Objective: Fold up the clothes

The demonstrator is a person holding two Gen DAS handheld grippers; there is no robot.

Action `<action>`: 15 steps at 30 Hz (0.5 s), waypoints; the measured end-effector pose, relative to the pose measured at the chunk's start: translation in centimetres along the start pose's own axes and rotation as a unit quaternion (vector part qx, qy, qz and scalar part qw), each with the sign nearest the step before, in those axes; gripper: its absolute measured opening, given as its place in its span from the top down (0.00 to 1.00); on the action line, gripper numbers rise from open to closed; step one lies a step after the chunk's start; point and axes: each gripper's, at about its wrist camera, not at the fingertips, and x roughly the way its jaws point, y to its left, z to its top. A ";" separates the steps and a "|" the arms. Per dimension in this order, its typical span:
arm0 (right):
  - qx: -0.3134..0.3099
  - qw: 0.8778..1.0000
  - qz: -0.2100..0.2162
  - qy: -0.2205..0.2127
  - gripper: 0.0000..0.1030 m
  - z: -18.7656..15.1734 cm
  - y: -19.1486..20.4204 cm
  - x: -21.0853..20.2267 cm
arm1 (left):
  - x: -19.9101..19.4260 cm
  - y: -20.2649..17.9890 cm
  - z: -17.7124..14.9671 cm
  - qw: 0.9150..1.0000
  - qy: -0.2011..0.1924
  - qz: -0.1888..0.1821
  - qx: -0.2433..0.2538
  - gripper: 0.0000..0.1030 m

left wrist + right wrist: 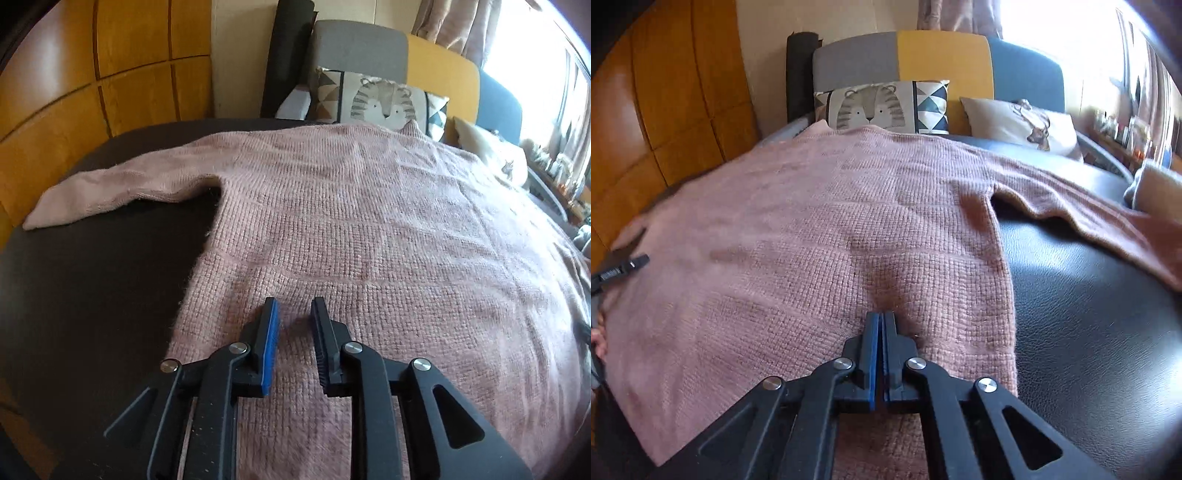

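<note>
In the left wrist view, the left hand-held gripper (pixel 295 306) is hovering over the lower part of a pink knitted sweater (pixel 369 221), its blue-padded fingers (pixel 271 325) standing slightly apart with nothing pinched between them. The sweater is lying spread flat on a dark leather surface (pixel 92 295), one sleeve (pixel 110 192) stretching out to the left. A tiger-print cushion (pixel 384 99) is sitting beyond the collar.

In the right wrist view, the right hand-held gripper (pixel 882 317) is clenched, its tips pressing into the knit where the fabric is puckering; whether any cloth is caught between the pads I cannot tell. The sweater (pixel 812 221) is filling the left and middle, its other sleeve (pixel 1089 210) trailing right over the leather (pixel 1089 314). The left hand-held gripper's tip (pixel 631 266) is showing at the left edge
</note>
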 end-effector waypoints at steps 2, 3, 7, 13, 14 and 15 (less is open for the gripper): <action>0.011 0.999 0.043 -0.008 0.96 0.9 1.7 -1.2 | -1.4 -1.2 -0.2 0.999 -0.016 -0.046 -0.014 0.80; 0.009 0.997 0.075 -0.021 0.96 1.4 2.7 -1.9 | -1.9 -1.9 -0.3 0.997 -0.020 -0.068 -0.018 0.80; -0.063 0.984 0.162 -0.025 0.96 2.5 9.3 -2.6 | -2.1 -7.1 -1.4 0.992 0.007 -0.127 0.021 0.79; -0.143 0.975 0.167 0.018 0.96 0.1 14.0 0.2 | -2.3 -9.5 -4.7 0.986 -0.025 -0.085 0.139 0.69; -0.137 0.976 0.168 0.022 0.96 -0.1 13.5 0.3 | -2.5 -9.2 -4.8 0.986 -0.029 -0.084 0.144 0.64; -0.121 0.977 0.174 0.026 0.97 0.0 12.7 0.2 | -2.7 -8.7 -4.9 0.985 -0.030 -0.083 0.145 0.61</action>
